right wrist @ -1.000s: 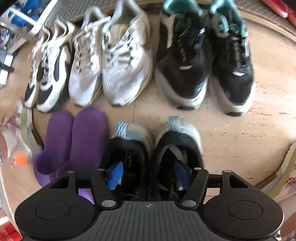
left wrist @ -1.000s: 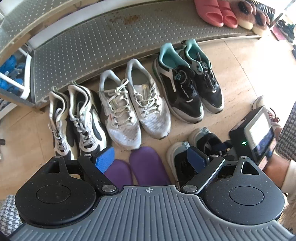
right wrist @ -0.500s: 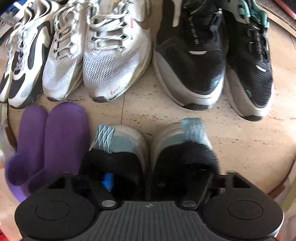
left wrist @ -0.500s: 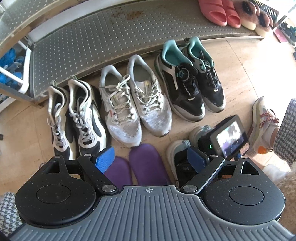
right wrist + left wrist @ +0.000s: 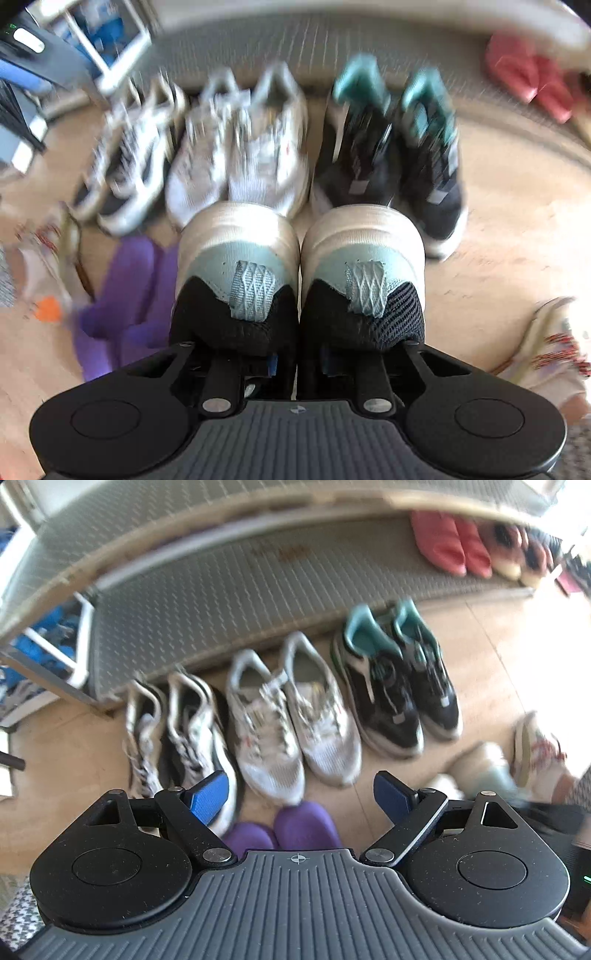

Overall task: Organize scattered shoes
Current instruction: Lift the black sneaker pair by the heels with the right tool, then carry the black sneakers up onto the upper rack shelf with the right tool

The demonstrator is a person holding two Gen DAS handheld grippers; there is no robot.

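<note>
Three sneaker pairs (image 5: 291,716) line the floor before the rack (image 5: 258,583); slippers (image 5: 284,830) lie nearer.

Tan floor (image 5: 66,738) carries three sneaker pairs (image 5: 291,716) and purple slippers (image 5: 303,827).

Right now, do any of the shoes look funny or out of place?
Yes. The black pair hangs heels-up, pinched by the right hand-held gripper, not in the row on the floor. The purple slippers sit apart, in front of that row.
</note>
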